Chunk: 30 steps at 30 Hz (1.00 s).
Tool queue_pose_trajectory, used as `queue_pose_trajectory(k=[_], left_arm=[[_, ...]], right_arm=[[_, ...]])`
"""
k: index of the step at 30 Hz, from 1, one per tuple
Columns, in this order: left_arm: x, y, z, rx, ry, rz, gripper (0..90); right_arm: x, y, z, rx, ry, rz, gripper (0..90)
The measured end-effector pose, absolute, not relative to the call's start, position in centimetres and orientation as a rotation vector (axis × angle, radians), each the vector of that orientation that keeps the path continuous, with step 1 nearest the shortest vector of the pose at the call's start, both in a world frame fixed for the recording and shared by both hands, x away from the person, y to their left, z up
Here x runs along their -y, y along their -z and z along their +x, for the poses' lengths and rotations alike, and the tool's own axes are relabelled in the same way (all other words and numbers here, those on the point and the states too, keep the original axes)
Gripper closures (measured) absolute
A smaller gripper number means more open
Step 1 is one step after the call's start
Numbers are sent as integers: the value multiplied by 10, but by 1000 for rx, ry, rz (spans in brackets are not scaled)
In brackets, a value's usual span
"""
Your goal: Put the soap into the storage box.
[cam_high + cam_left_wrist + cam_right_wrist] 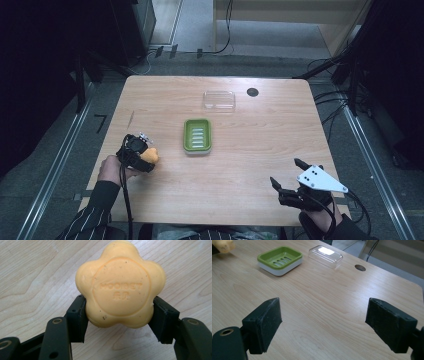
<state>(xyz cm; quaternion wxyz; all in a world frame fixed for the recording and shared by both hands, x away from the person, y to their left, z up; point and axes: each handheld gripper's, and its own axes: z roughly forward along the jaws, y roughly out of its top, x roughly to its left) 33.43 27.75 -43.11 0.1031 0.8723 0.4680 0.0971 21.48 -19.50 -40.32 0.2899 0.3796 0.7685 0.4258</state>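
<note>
Orange flower-shaped soap bar (120, 285), embossed with lettering on its round face, pinched on both sides between the black jaws of the left gripper (120, 312), seen close in the left gripper view over pale wood grain. In the high view, same soap (150, 155) at lower left of the frame, held by the left gripper (145, 159) near the wooden table (260, 150) edge. Near frame centre, green soap dish (197, 135) with slotted insert; beyond it, toward the upper middle, clear plastic lid (219, 99), apart from the dish, and a dark round hole (252, 92) just right of it. At lower right, right gripper (289, 175) with jaws spread wide, nothing between them, grey three-cornered plate on top.
</note>
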Motion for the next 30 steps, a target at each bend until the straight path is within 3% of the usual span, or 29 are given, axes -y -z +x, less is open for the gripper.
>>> queue_pose_trajectory(k=[30], left_arm=[[-262, 421, 339, -1328, -346, 2548, 393]], right_arm=[[195, 403, 215, -2053, -1135, 1012, 136]])
